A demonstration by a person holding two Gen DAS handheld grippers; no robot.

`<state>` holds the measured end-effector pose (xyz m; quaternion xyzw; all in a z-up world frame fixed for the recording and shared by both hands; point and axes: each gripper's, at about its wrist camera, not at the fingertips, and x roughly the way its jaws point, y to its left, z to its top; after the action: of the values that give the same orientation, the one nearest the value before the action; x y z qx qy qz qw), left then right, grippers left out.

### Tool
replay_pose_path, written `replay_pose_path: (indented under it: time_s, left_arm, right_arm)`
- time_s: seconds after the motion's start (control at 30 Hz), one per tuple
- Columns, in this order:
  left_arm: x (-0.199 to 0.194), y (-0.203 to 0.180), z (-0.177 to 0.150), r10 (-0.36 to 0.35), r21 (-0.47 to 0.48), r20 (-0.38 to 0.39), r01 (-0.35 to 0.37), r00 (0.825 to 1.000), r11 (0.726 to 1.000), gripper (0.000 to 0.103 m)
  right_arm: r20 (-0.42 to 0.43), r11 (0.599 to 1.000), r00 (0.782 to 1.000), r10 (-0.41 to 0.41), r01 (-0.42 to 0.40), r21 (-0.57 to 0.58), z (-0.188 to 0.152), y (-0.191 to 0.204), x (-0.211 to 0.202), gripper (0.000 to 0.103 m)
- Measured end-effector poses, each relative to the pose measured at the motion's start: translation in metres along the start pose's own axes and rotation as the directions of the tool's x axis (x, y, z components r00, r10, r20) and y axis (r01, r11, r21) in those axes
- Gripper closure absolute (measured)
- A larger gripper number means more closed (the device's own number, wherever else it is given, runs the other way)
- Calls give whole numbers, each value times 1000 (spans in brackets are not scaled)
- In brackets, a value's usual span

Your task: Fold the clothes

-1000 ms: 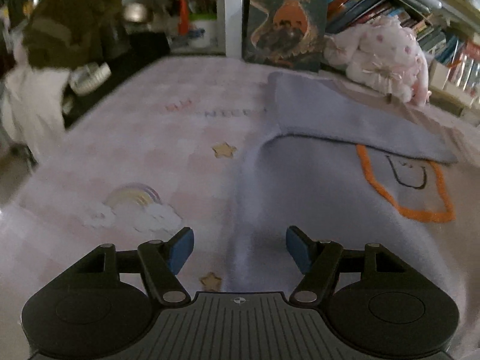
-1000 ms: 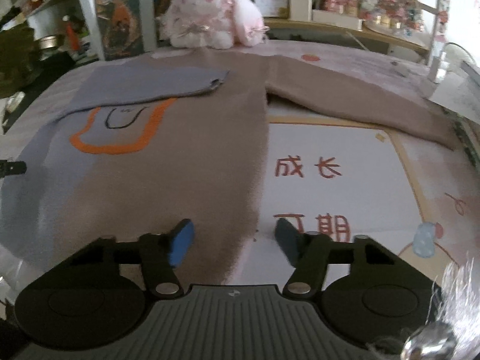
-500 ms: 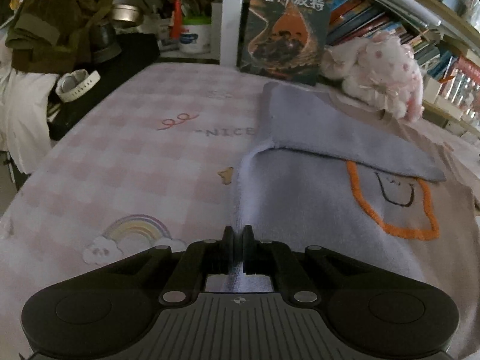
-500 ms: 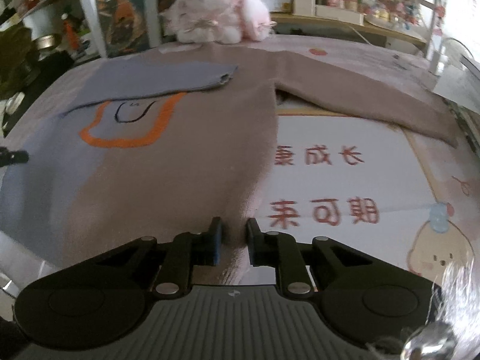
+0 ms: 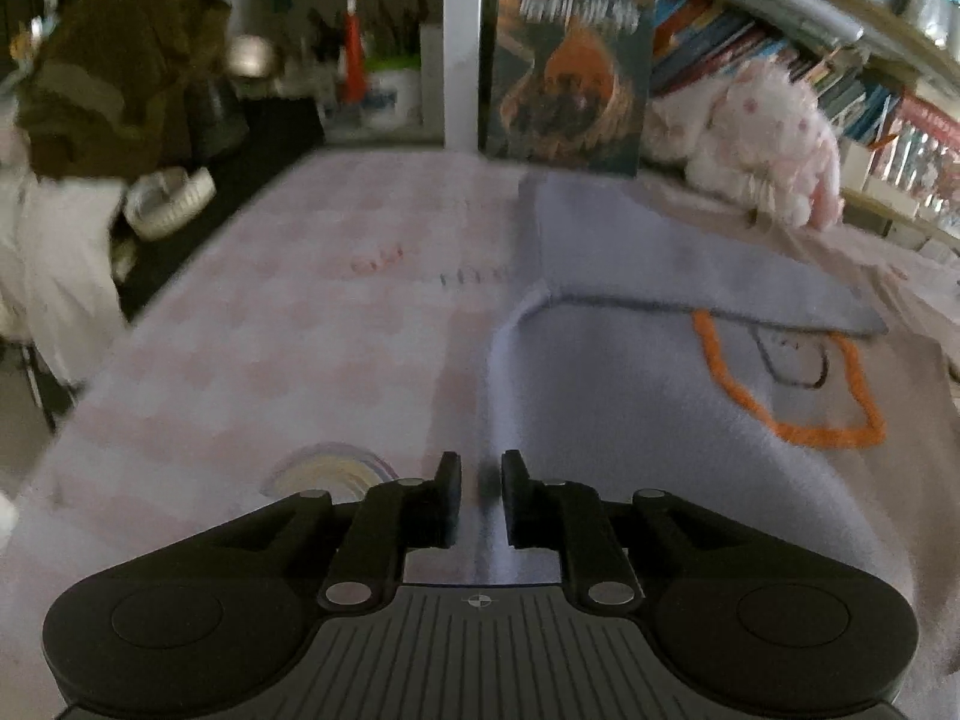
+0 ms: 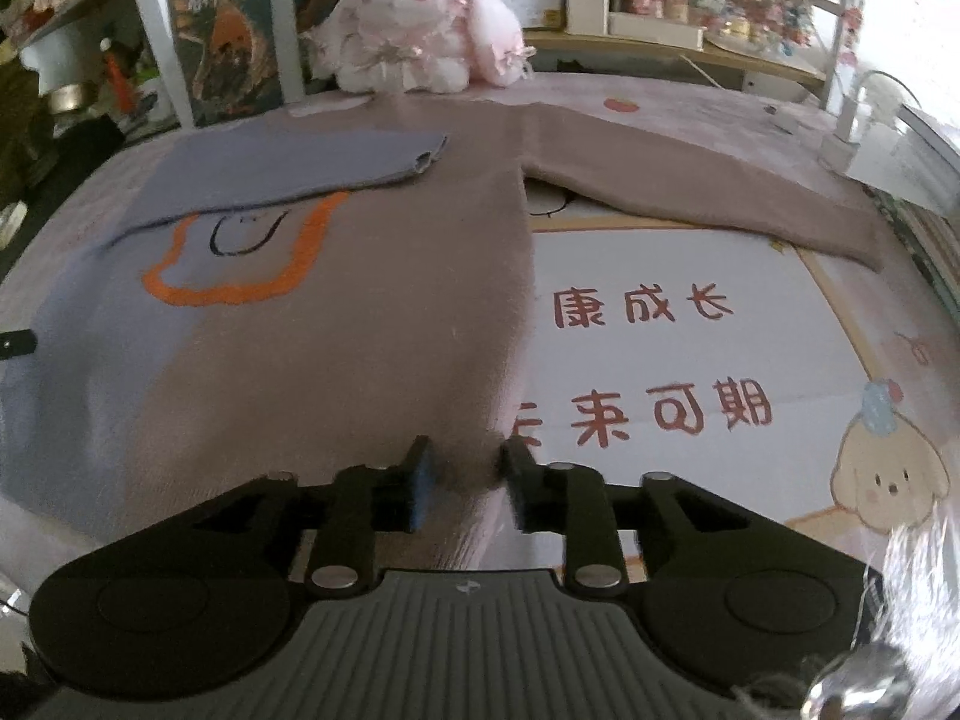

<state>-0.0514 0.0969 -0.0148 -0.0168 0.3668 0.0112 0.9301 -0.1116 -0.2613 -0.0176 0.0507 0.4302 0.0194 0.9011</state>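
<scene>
A sweater, half lavender and half taupe with an orange outline on the chest, lies flat on the table (image 5: 690,420) (image 6: 336,324). Its lavender sleeve (image 6: 288,165) is folded across the chest; the taupe sleeve (image 6: 708,192) stretches out to the right. My left gripper (image 5: 481,483) is shut on the lavender bottom corner of the hem. My right gripper (image 6: 465,468) is shut on the taupe bottom corner of the hem, with a fold of cloth between the fingers.
A pink checked cloth (image 5: 300,330) covers the table's left side; a printed mat with red characters (image 6: 690,348) lies on the right. A plush rabbit (image 6: 420,30), a standing book (image 5: 570,66) and shelves line the back. Dark clothes hang at left (image 5: 114,72).
Both grippers went from open over the hem corners to shut on them. The left view is now blurred by motion and the hem looks slightly lifted.
</scene>
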Motion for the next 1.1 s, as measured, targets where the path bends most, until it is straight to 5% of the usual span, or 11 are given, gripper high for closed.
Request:
replay_pose_path:
  time_s: [0.1, 0.17, 0.33, 0.57, 0.7, 1.1]
  left_arm:
    - [-22, -7, 1, -33, 35, 63, 31, 997, 999, 67]
    - [-32, -14, -1, -62, 48, 80, 58, 995, 997, 42]
    - [-45, -37, -12, -161, 78, 56, 157, 985, 985, 25]
    - [-51, -66, -26, -224, 197, 19, 216, 974, 956, 19]
    - [-44, -72, -23, -215, 180, 8, 210, 976, 961, 17]
    - [-24, -130, -9, -80, 103, 8, 79, 997, 992, 17]
  right_arm:
    - [26, 1000, 999, -18, 18, 8, -4, 8, -12, 57]
    - [42, 999, 998, -39, 39, 10, -7, 14, -20, 45]
    - [73, 996, 993, -88, 87, 16, -17, 28, -36, 26]
    - [72, 989, 986, -147, 145, 36, -23, 25, -46, 19]
    - [65, 983, 982, -175, 171, 65, -24, 12, -46, 16]
    - [74, 963, 979, -190, 171, 207, 14, -96, -21, 16]
